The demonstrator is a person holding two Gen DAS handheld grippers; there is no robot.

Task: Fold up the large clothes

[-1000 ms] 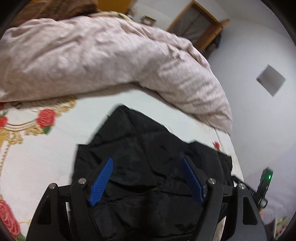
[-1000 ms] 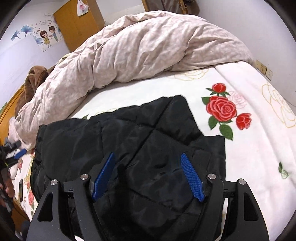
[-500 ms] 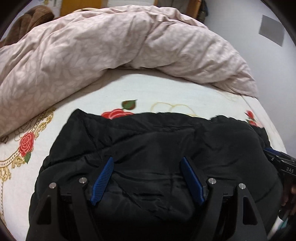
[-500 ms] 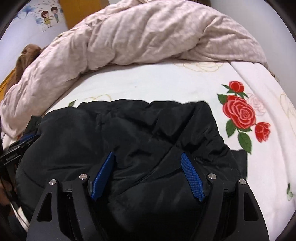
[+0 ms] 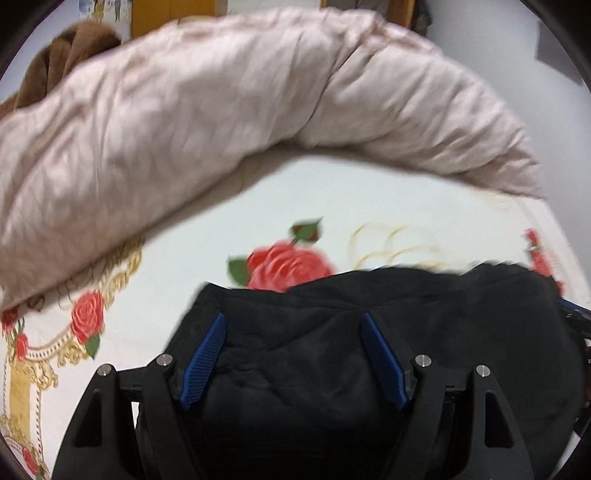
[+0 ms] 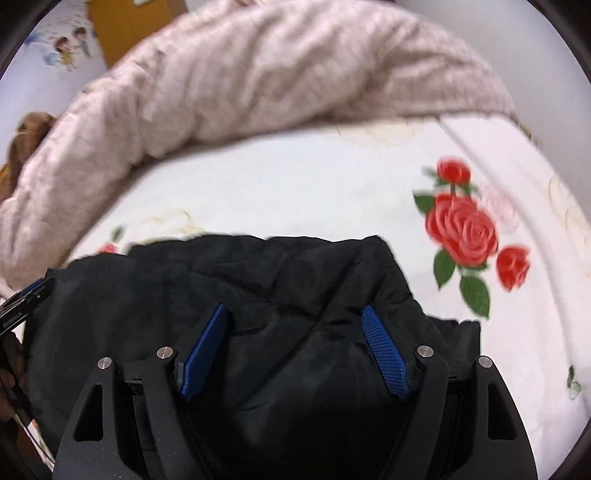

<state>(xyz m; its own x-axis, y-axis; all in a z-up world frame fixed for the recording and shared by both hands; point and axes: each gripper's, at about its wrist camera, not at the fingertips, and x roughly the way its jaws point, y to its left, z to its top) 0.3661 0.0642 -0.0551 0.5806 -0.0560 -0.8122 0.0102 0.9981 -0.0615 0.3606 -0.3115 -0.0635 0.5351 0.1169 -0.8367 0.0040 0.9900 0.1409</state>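
A black padded jacket (image 5: 424, 325) lies bunched on a white bed sheet (image 5: 351, 192) printed with red roses. My left gripper (image 5: 291, 316) hangs just over the jacket's left part, its blue pads (image 5: 203, 358) wide apart, open, with black fabric showing between them. In the right wrist view the same jacket (image 6: 295, 280) fills the lower half, and my right gripper (image 6: 295, 314) is open over its right part, pads not pressing. The other gripper (image 6: 22, 302) shows at the left edge, with a hand below it.
A crumpled pale pink duvet (image 5: 221, 110) is heaped across the back of the bed. A brown blanket (image 5: 55, 59) lies at the far left behind it. An orange wardrobe (image 6: 122, 29) and a grey wall stand beyond. Bare sheet lies between jacket and duvet.
Both grippers have come down and closer to the jacket, whose far edge now sits lower in each view. The left view has swung and levelled. Both stay open at the same width.
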